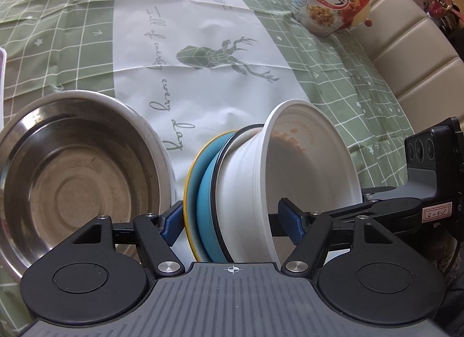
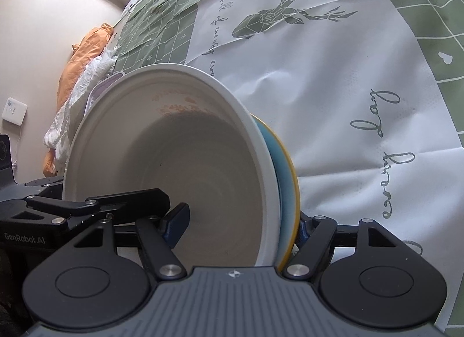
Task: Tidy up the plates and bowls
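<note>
**Stack of bowls and plates clamped from both sides**

We see the left gripper (image 1: 232,222) pinching a tilted stack: its left pad presses the yellow-rimmed plate (image 1: 189,192), its right pad sits inside the white bowl (image 1: 290,168). A blue bowl (image 1: 207,206) is nested between the two. The right gripper (image 2: 240,221) clamps the same stack, one pad inside the white bowl and the other behind the yellow-rimmed plate. A steel bowl (image 1: 78,174) sits just to the left on the deer-print tablecloth (image 1: 203,32). A cereal bag (image 1: 330,3) lies well apart.
</note>
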Tool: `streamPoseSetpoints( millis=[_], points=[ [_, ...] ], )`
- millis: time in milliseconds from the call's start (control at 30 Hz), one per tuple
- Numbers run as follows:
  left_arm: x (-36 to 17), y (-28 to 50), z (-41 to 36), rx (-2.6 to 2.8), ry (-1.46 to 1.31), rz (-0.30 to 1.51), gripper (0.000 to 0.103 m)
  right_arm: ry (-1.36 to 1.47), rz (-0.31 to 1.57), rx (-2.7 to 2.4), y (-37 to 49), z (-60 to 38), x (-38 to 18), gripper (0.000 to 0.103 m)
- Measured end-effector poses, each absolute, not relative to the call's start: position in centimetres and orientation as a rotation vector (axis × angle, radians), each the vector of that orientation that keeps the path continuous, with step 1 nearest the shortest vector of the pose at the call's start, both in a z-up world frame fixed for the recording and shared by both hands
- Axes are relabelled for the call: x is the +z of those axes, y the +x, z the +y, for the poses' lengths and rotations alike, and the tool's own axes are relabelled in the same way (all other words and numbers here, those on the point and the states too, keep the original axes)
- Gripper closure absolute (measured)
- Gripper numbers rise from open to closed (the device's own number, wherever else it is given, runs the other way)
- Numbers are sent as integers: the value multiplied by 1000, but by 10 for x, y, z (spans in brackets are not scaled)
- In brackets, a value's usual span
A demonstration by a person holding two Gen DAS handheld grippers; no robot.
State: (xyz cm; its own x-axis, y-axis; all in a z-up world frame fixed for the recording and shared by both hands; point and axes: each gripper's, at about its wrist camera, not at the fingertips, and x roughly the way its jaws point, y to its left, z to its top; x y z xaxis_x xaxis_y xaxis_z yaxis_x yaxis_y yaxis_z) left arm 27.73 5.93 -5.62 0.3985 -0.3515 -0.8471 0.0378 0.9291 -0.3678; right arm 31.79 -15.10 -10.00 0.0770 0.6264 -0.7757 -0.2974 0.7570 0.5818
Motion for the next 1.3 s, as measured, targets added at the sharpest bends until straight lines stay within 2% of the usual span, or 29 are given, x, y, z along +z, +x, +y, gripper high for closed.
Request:
streamPoseSetpoints(
  millis=[400,567,733,1300],
  points=[
    [-62,281,63,-270,-314,1221,33,358,1365,704,313,-155,-105,32],
    [-63,279,64,-256,-335,1216,33,370,1365,681,310,-155,-104,33],
    [-63,279,60,-245,-310,1211,33,358,1369,672,310,-153,-103,38],
    [-54,280,64,-254,-369,1218,33,364,1377,616,308,-153,-84,38]
  ],
)
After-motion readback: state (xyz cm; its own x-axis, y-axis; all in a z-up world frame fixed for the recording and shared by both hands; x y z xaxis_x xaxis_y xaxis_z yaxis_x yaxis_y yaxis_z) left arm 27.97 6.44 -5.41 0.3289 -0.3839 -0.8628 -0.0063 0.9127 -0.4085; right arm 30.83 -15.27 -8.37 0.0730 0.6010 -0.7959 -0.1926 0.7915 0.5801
